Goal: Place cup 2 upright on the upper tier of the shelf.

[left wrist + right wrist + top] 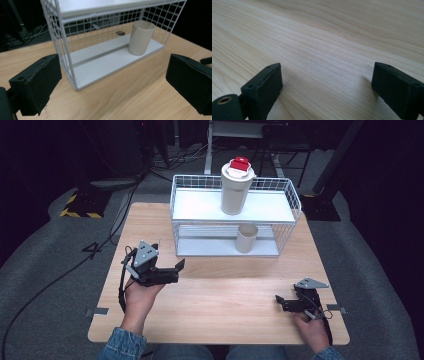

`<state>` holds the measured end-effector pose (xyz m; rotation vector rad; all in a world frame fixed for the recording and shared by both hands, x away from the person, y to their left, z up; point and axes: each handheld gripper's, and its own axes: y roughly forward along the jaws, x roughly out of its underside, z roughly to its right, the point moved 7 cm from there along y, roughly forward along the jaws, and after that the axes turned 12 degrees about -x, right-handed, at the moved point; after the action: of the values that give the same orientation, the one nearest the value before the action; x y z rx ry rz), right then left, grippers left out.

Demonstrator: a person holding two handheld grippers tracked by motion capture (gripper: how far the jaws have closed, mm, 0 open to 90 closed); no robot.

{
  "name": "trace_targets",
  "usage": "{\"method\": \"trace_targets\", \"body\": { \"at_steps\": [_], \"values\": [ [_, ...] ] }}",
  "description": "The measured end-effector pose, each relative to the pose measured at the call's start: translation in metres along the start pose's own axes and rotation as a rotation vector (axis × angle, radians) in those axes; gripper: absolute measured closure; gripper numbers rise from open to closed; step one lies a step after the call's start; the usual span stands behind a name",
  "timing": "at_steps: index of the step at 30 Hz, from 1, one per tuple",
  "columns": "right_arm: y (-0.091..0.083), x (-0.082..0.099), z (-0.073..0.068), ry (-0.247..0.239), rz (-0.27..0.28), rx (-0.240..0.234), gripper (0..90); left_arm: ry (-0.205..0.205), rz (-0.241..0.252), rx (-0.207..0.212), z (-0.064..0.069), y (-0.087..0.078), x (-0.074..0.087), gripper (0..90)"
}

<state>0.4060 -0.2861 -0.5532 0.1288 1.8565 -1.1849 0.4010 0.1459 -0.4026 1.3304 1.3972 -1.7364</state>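
High view: we look forward and down from above our side of the table (220, 295), taking in the whole top and the rack (235, 215) at its far edge. Left gripper view: low and close over the tabletop, facing the rack's (70, 62) lower shelf and the cup (140, 37) on it; both also appear in the high view. Right gripper view: very near the wood, tilted down at bare table (324, 45) grain.
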Motion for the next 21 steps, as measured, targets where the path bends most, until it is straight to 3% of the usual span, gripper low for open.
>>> {"method": "trace_targets", "body": {
  "at_steps": [4, 11, 19, 21],
  "values": [
    [0.0, 0.0, 0.0, 0.0, 0.0, -0.002, 10.3, -0.012, -0.024, -0.005, -0.004, -0.001, 0.018, 1.4],
    [0.0, 0.0, 0.0, 0.002, 0.002, -0.001, 10.3, 0.003, -0.072, -0.014, -0.01, -0.002, 0.053, 1.9],
    [0.0, 0.0, 0.0, 0.002, 0.002, -0.001, 10.3, 0.038, -0.181, 0.004, -0.007, 0.007, 0.088, 2.0],
    [0.0, 0.0, 0.0, 0.002, 0.001, 0.0, 10.3, 0.026, -0.207, 0.017, -0.007, 0.01, 0.095, 2.0]
  ]
}}
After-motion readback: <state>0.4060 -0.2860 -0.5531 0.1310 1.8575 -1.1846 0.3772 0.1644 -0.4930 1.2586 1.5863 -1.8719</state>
